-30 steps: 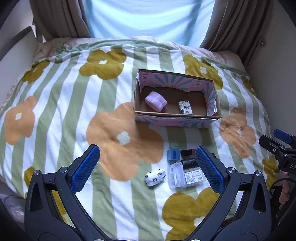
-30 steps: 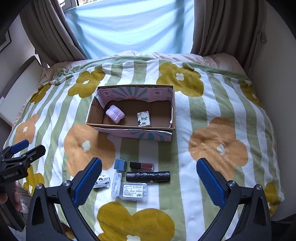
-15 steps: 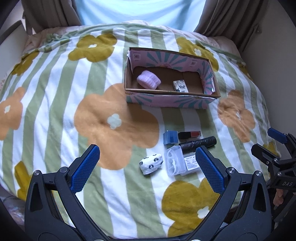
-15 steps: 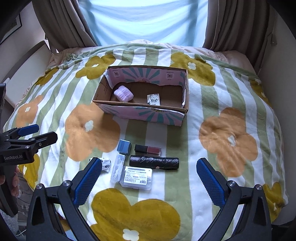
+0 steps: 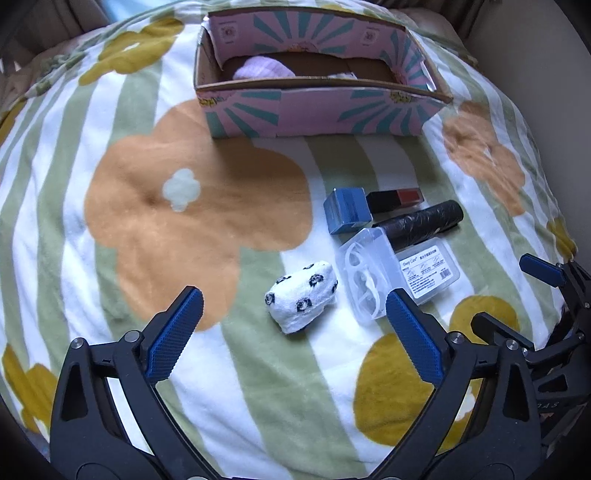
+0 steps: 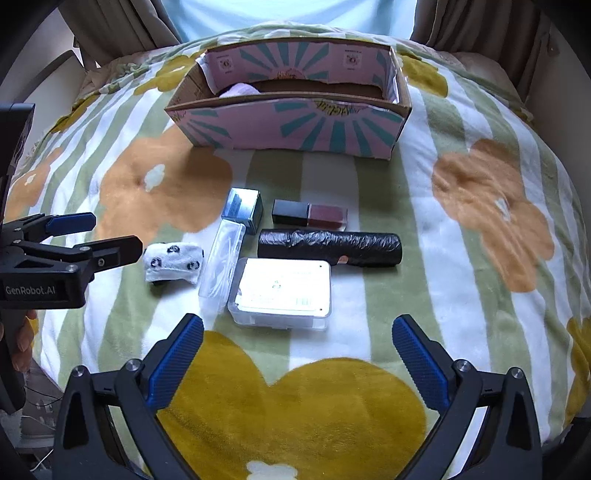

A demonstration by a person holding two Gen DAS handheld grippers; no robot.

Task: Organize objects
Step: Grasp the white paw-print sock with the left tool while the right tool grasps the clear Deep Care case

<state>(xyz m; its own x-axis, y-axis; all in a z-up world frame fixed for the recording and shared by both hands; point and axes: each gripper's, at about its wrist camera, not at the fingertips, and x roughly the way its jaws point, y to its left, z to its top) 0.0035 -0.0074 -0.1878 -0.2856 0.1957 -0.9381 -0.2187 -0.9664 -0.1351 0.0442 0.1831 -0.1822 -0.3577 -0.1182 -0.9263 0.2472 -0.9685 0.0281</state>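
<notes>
A pink cardboard box (image 5: 314,110) (image 6: 291,125) stands on the flowered blanket, with a lilac bundle (image 5: 264,69) inside. In front lie a white spotted sock roll (image 5: 303,295) (image 6: 173,261), a clear case (image 5: 367,273) (image 6: 221,258), a labelled clear box (image 5: 428,271) (image 6: 282,291), a blue box (image 5: 347,214) (image 6: 243,208), a black-and-red lipstick (image 5: 395,199) (image 6: 310,216) and a black roll (image 5: 421,223) (image 6: 330,247). My left gripper (image 5: 293,330) (image 6: 92,232) is open just short of the sock roll. My right gripper (image 6: 297,358) (image 5: 517,291) is open, near the labelled box.
The blanket (image 6: 480,206) covers a bed that drops off at the right and front edges. Curtains (image 6: 110,26) and a bright window lie behind the box. A hand (image 6: 22,339) holds the left gripper's handle at the left edge.
Both grippers have dropped lower and moved forward toward the loose items; the left one now lines up with the sock roll. Nothing has been picked up.
</notes>
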